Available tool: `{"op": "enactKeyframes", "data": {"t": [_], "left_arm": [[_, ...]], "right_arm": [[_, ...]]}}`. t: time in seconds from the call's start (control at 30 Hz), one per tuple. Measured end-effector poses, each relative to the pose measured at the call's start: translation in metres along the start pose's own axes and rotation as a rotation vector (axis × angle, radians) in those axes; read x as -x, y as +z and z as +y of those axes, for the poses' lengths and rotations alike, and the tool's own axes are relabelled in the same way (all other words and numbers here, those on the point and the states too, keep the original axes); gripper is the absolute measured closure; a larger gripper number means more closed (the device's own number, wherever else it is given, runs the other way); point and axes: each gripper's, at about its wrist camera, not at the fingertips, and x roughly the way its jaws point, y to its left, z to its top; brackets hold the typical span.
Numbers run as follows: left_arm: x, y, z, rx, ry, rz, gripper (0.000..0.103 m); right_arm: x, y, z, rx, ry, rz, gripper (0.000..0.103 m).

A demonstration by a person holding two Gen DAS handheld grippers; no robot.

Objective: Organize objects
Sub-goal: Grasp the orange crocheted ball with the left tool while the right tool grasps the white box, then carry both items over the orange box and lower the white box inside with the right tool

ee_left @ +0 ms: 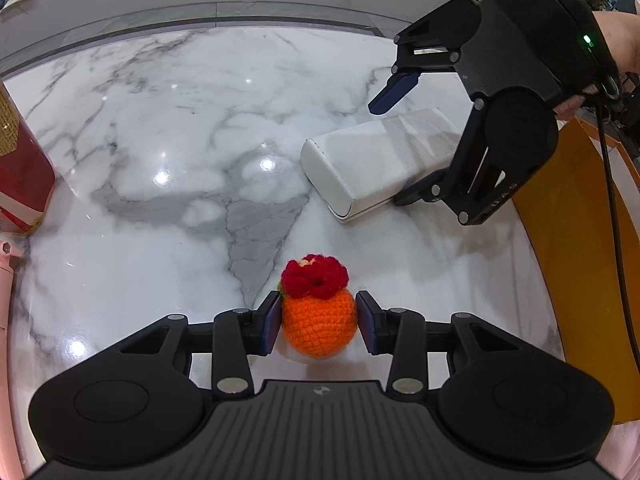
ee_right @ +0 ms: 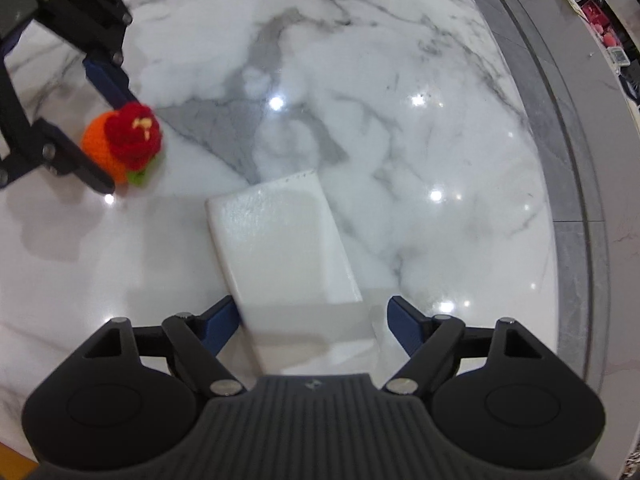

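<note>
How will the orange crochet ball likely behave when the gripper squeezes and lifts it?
The orange crochet ball looks like soft yarn, so it probably compresses and feels light. Its fuzzy surface should resist slipping. Being round, it may roll if released.

The left gripper [ee_left: 319, 322] sits at the lower centre of its own view, pads pressed on a crocheted fruit [ee_left: 319, 326]; the right gripper [ee_right: 314, 322] points steeply down, jaws spread wide either side of a white case [ee_right: 280, 248], not gripping it.
</note>
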Motion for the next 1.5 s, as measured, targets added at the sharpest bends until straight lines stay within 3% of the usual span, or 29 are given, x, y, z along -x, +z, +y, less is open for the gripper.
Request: {"op": "enactKeyframes", "data": {"t": [0.3, 0.43, 0.6, 0.7, 0.8, 1.03, 1.2, 1.33, 1.5], "left_arm": [[0.0, -0.001, -0.002, -0.001, 0.015, 0.004, 0.057], [0.0, -0.004, -0.007, -0.007, 0.036, -0.004, 0.057], [0.005, -0.012, -0.009, 0.026, 0.037, -0.01, 0.057], [0.013, -0.021, -0.011, 0.04, 0.039, -0.02, 0.058], [0.028, -0.026, -0.017, 0.037, 0.045, -0.038, 0.058], [0.078, -0.023, -0.039, 0.003, 0.061, -0.115, 0.058], [0.113, -0.014, -0.067, -0.045, 0.059, -0.187, 0.058], [0.135, -0.005, -0.095, -0.101, 0.036, -0.247, 0.058], [0.147, 0.006, -0.141, -0.188, -0.036, -0.302, 0.058]], "right_arm": [[0.0, 0.002, 0.001, -0.115, 0.072, 0.028, 0.028], [0.002, -0.003, 0.01, -0.271, 0.087, 0.029, 0.031], [0.011, -0.011, 0.035, -0.416, 0.035, 0.001, 0.036], [0.019, -0.009, 0.056, -0.381, -0.032, -0.014, 0.037], [0.032, -0.006, 0.063, -0.394, -0.043, -0.074, 0.037], [0.089, -0.005, 0.083, -0.409, -0.101, -0.2, 0.04], [0.151, -0.015, 0.09, -0.406, -0.18, -0.295, 0.041], [0.212, -0.036, 0.104, -0.367, -0.265, -0.306, 0.041], [0.25, -0.066, 0.111, -0.35, -0.326, -0.257, 0.041]]}}
